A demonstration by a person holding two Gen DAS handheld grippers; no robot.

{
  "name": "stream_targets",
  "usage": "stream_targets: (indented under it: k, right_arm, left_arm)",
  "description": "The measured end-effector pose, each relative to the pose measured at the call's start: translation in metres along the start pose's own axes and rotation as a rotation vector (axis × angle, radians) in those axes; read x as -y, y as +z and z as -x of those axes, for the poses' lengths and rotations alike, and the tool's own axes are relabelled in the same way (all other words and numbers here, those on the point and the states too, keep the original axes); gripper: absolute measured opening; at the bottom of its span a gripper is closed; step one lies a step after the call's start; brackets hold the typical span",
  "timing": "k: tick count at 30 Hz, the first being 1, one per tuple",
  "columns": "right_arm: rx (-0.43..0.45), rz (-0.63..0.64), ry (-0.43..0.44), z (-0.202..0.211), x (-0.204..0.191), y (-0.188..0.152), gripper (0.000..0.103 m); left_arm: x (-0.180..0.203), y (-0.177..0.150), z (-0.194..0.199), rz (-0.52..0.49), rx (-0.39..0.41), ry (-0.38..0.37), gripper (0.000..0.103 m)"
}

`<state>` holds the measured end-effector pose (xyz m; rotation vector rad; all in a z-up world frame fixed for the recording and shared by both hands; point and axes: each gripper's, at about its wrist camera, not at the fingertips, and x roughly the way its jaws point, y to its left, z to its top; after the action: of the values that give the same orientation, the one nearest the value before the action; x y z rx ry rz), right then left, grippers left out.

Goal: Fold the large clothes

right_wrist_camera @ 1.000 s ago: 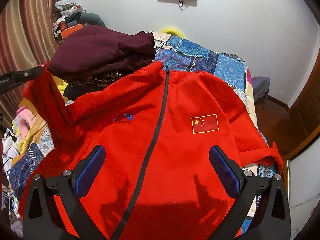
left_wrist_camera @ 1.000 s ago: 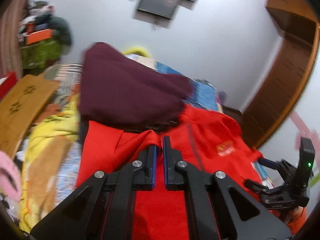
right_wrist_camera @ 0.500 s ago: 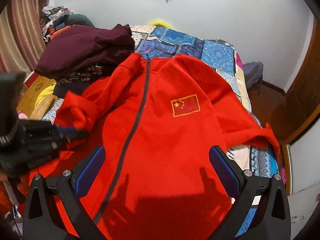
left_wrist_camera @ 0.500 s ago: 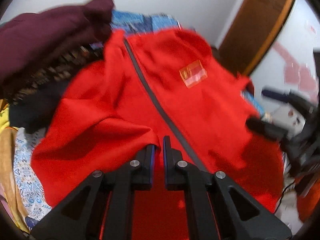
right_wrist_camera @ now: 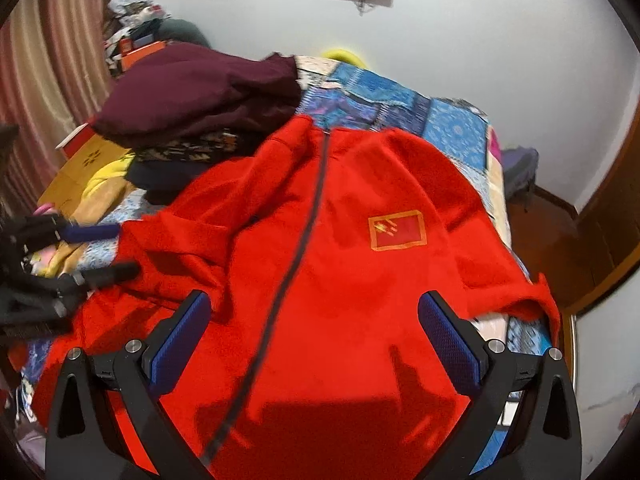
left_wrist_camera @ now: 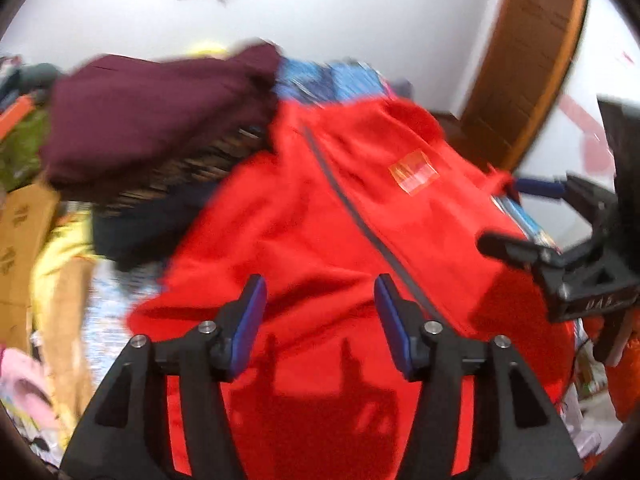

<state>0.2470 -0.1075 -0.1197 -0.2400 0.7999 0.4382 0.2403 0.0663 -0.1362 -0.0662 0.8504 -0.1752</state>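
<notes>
Nearest you, your left gripper (left_wrist_camera: 319, 312) is opening with nothing between the pads, and your right gripper (right_wrist_camera: 316, 344) gapes wide and empty. Beyond both lies the red jacket (right_wrist_camera: 340, 264), front up on the patterned bedspread (right_wrist_camera: 452, 132) — soft, floppy, probably light. Pinch seams or cuffs — avoid loose mid-panel cloth.

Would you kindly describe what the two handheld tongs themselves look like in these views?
Both are alike. The left tongs and right tongs are matte black, angular linkage frames with triangular cut-outs and small silver pivot bolts. Each finger ends in a flat, elongated blue pad with a fine mesh-like texture. The right one's body carries small, blurred pale lettering. No cables, sleeves or hands are visible.
</notes>
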Motion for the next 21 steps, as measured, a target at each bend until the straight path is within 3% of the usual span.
stream_targets:
  k: [9, 14, 21]
  right_arm:
    - [-0.017, 0.178, 0.085, -0.015, -0.077, 0.023, 0.103]
    - [-0.087, 0.318, 0.149, -0.040, -0.137, 0.029, 0.103]
    - [-0.233, 0.497, 0.208, -0.099, -0.212, 0.014, 0.102]
  left_arm:
    - [-0.098, -0.027, 0.049, 0.176, 0.082, 0.242, 0.057]
    - [-0.138, -0.059, 0.056, 0.272, 0.060, 0.283, 0.057]
    - [-0.163, -0.101, 0.053, 0.351, 0.003, 0.299, 0.057]
